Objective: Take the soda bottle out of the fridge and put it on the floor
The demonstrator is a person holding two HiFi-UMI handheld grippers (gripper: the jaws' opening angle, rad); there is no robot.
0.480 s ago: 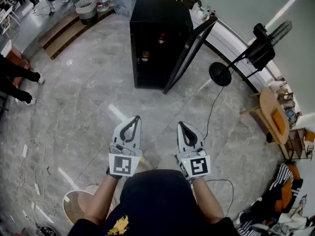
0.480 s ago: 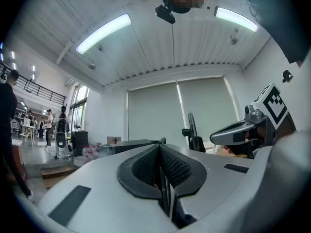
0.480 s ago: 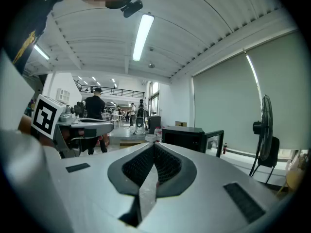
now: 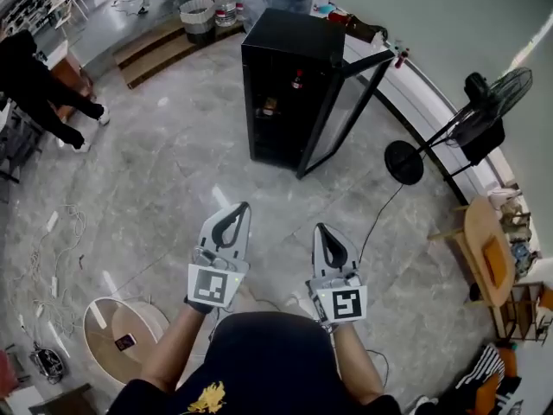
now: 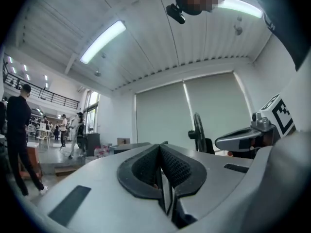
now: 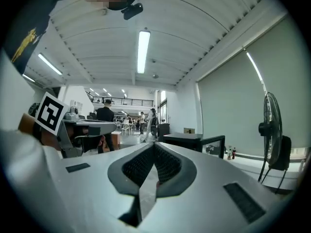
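Observation:
A black fridge [image 4: 294,59] stands ahead on the grey stone floor with its glass door [image 4: 346,111] swung open to the right. Inside, a soda bottle with a red cap [image 4: 297,79] stands on an upper shelf, and a smaller item [image 4: 270,107] sits lower. My left gripper [image 4: 235,211] and right gripper [image 4: 321,231] are held side by side close to my body, well short of the fridge. Both are shut with nothing between the jaws. The fridge top [image 6: 194,139] also shows past my right gripper [image 6: 154,145]. My left gripper [image 5: 160,147] points up toward the ceiling.
A standing fan [image 4: 484,111] with a round base [image 4: 403,162] and trailing cable stands right of the fridge. A round wooden table [image 4: 486,253] is at far right. Loose cables [image 4: 52,258] and a round stool [image 4: 121,335] lie at left. A person [image 4: 39,85] stands far left.
The head view has shifted: the fridge now sits a little farther right and lower in frame, and a person at left has come further into view. Both grippers stay shut, side by side.

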